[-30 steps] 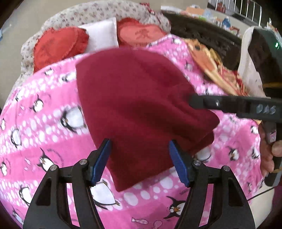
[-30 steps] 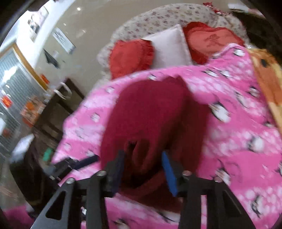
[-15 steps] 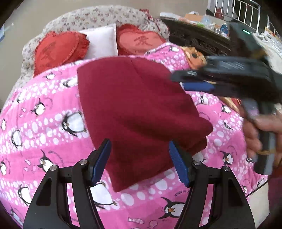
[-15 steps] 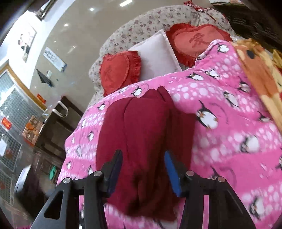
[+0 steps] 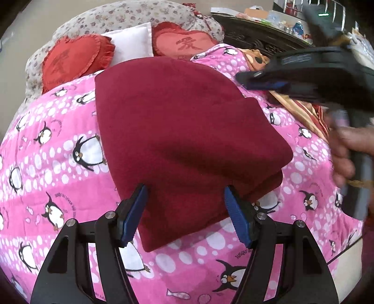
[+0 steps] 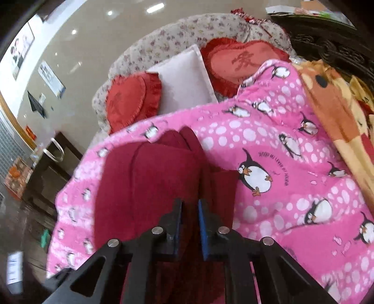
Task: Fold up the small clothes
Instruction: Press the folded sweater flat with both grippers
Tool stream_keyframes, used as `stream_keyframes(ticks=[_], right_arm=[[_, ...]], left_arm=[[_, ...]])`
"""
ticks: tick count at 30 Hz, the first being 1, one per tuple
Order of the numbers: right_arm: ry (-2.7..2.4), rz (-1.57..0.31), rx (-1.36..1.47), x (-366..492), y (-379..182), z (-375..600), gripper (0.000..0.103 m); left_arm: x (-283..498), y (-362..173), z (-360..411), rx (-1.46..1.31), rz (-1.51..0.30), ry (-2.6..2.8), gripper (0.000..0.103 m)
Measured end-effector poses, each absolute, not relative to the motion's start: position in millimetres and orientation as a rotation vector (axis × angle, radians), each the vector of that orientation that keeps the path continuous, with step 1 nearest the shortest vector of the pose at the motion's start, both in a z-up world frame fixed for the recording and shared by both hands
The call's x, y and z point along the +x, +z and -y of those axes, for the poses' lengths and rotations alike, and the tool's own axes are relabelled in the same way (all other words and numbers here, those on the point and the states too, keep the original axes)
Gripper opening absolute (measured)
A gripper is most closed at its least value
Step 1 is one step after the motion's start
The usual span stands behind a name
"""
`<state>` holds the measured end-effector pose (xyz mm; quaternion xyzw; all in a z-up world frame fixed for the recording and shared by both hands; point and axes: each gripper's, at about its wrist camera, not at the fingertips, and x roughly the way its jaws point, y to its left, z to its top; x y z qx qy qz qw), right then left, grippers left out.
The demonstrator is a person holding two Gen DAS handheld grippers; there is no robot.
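Observation:
A dark red folded garment lies flat on the pink penguin blanket. My left gripper hovers open over its near edge, one blue pad on each side, touching nothing. My right gripper, held by a hand, hangs in the air over the garment's far right corner. In the right wrist view the garment lies below and beyond my right gripper. Its jaws are closing to a slim gap with nothing between them.
Two red heart cushions and a white pillow lean on the floral headboard. An orange patterned blanket lies on the right. A dark carved cabinet stands behind it. The bed's edge drops off at the near right.
My right gripper let go of the garment's right side, lifted clear of it and narrowed its jaws. The folded layer now lies flat. My left gripper kept still.

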<state>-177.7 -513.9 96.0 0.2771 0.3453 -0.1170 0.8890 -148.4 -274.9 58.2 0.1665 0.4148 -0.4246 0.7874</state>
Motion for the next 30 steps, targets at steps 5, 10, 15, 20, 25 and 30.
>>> stream_keyframes(ticks=[5,10,15,20,25,30], right_arm=[[-0.124,-0.689,0.515,-198,125,476,0.014],[-0.095,-0.767,0.494,-205,105,452,0.014],[-0.195,-0.865,0.479,-219,58,455,0.018],[-0.200,-0.859,0.467,-225,62,452,0.018],[-0.226,-0.830,0.425,-236,81,440,0.036],[-0.215,-0.740,0.430,-243,104,434,0.037]], left_arm=[[-152,58,274,0.359,-0.902,-0.894,0.068],[-154,59,266,0.358,-0.924,-0.860,0.068],[-153,63,259,0.362,-0.918,-0.819,0.068],[-155,72,254,0.361,-0.893,-0.808,0.068],[-155,76,251,0.363,-0.878,-0.801,0.068],[-152,79,250,0.343,-0.880,-0.791,0.068]])
